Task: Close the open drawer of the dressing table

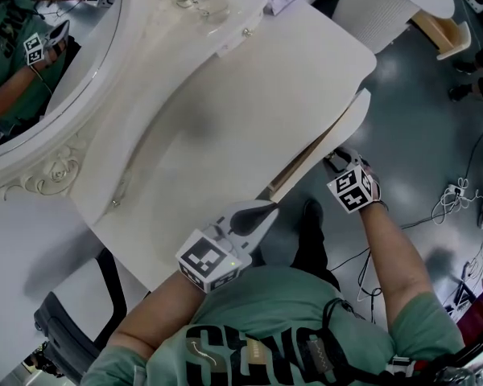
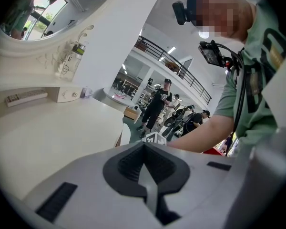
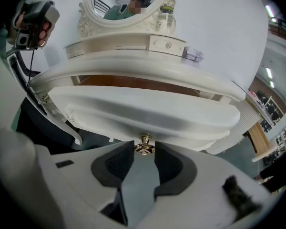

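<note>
Right tongs (image 3: 145, 150) clasping ornate brass knob (image 3: 145, 144)

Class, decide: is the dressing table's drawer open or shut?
Open: the drawer front stands out from the tabletop, brown interior showing; right gripper holds its knob.

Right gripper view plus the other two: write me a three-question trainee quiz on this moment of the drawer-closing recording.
1. True or false: the drawer of the dressing table is pushed fully in.
2. What sits between the jaws of the right gripper? A) nothing B) the brass knob on the drawer front C) a cloth
3. Fill in: the jaws of the left gripper stand ____ (together or apart).

Key: 1. False: it stands pulled out, with brown wood showing behind its front. 2. B: the pads close on the knob from both sides. 3. Together, with nothing between them.
</note>
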